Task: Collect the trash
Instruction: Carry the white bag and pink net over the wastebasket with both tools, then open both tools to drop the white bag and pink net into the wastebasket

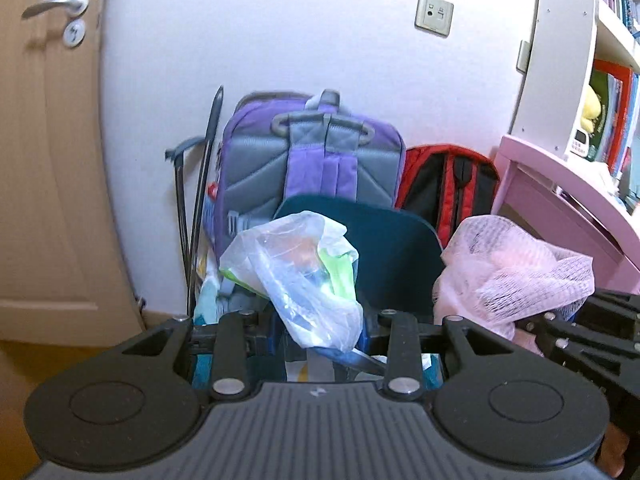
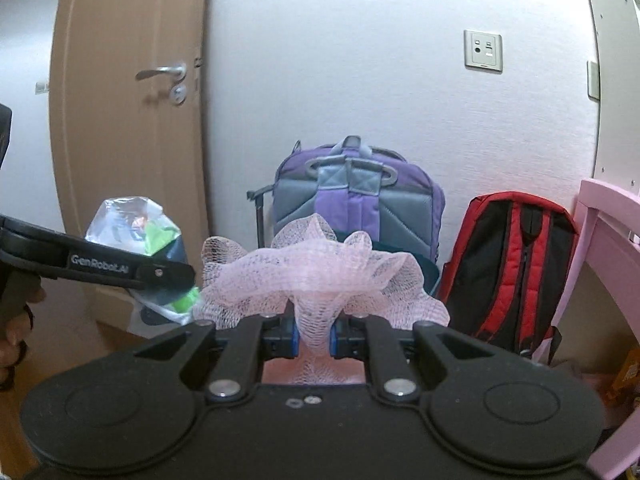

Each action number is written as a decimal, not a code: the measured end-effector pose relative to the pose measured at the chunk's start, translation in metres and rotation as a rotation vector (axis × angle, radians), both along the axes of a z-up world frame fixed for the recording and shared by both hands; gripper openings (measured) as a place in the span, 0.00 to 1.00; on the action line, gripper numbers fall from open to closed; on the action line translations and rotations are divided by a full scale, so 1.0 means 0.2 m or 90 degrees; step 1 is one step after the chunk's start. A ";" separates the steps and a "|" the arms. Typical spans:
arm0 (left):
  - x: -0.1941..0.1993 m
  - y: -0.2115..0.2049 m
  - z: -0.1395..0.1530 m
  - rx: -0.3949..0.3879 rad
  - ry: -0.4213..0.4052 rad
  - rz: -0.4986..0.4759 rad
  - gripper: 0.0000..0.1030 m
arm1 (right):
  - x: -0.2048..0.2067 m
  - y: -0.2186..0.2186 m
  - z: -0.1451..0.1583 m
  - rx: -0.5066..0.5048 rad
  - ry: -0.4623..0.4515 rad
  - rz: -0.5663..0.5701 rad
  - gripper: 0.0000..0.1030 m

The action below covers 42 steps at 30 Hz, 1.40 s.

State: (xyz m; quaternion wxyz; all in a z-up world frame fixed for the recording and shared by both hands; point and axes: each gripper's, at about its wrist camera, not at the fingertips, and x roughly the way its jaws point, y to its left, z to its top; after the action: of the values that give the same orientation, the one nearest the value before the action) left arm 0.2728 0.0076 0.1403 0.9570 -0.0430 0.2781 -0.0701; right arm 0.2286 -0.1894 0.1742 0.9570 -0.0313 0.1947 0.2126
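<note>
A clear plastic bag [image 1: 296, 276] with green and pale scraps inside hangs in the air, and my left gripper [image 1: 320, 346] is shut on its lower part. A pink foam net [image 2: 316, 276] bunches up over my right gripper [image 2: 314, 340], whose blue pads pinch its neck. In the left wrist view the pink net [image 1: 516, 272] floats at the right with the right gripper [image 1: 560, 332] under it. The right wrist view shows the left gripper [image 2: 164, 276] at the left edge, a hand on it, with the clear bag [image 2: 128, 220] behind it.
A purple and grey backpack [image 1: 312, 160] and a red and black backpack [image 1: 448, 184] lean on the white wall. In front of them is a dark teal panel [image 1: 396, 248]. There is a wooden door [image 1: 48, 140] at the left, and a pink desk [image 1: 560, 200] with a white bookshelf [image 1: 560, 60] at the right.
</note>
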 end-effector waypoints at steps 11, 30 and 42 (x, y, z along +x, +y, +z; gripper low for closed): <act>0.46 -0.13 0.00 0.024 0.047 0.022 0.33 | 0.40 0.01 -0.01 0.019 0.051 -0.011 0.14; 0.93 -0.28 -0.39 0.099 0.173 0.010 0.43 | 0.77 0.09 -0.28 -0.069 0.138 -0.004 0.25; 0.94 -0.27 -0.43 0.091 0.173 0.020 0.79 | 0.80 0.02 -0.29 -0.057 0.160 -0.010 0.48</act>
State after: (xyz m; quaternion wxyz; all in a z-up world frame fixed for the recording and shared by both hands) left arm 0.4609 -0.0472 0.0552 0.9123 0.0119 0.4084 -0.0283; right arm 0.3891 -0.1859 0.1172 0.9243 -0.0459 0.3225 0.1987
